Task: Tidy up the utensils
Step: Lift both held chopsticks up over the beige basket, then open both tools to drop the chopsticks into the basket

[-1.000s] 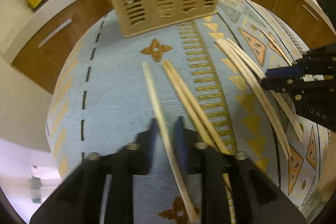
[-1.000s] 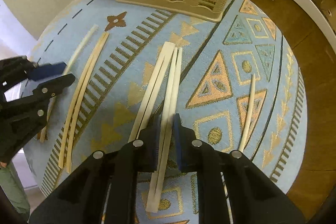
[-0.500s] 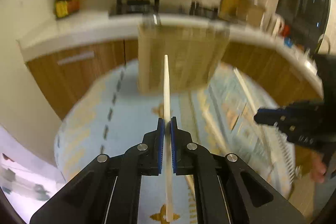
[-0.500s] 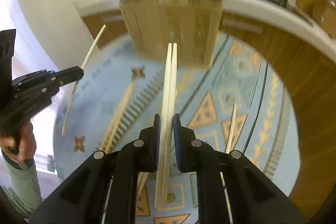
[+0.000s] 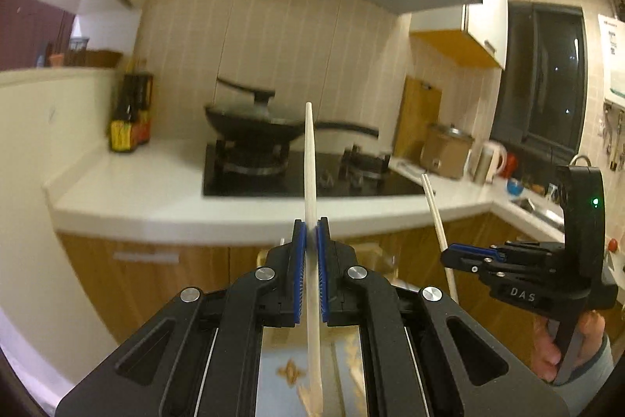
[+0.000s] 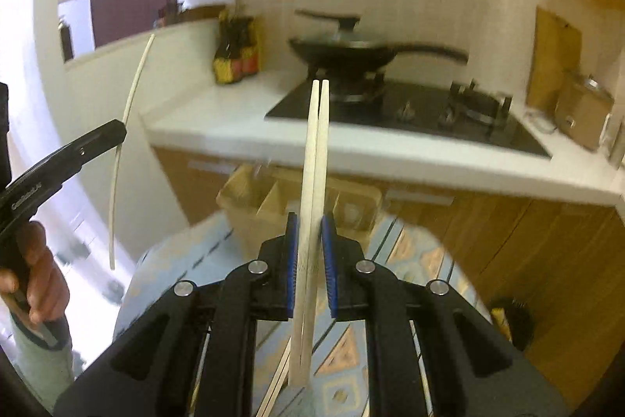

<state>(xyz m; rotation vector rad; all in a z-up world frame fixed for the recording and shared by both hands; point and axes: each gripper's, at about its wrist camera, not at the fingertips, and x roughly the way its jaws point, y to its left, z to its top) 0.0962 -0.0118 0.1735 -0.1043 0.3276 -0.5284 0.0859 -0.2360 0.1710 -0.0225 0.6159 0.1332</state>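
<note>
My left gripper (image 5: 309,231) is shut on a single pale chopstick (image 5: 309,159) that points up, well above the table. My right gripper (image 6: 310,225) is shut on a pair of pale chopsticks (image 6: 317,143), also held upright. The right gripper shows in the left wrist view (image 5: 449,255) with its pair of chopsticks (image 5: 437,217). The left gripper shows in the right wrist view (image 6: 117,133) with its chopstick (image 6: 131,104). The beige slotted basket (image 6: 254,200) stands on the patterned blue tablecloth (image 6: 414,253) below and ahead of the right gripper. More chopsticks (image 6: 279,387) lie on the cloth.
A white kitchen counter (image 5: 164,190) runs behind the table, with a black wok (image 5: 254,122) on a hob, sauce bottles (image 5: 131,120) at the left and a kettle (image 5: 490,161) at the right. Wooden cabinet fronts (image 6: 508,233) stand close behind the table.
Both grippers closed on chopsticks lying on the cloth, then lifted them and tilted upward. The views swung from the tabletop to the kitchen counter and wall.
</note>
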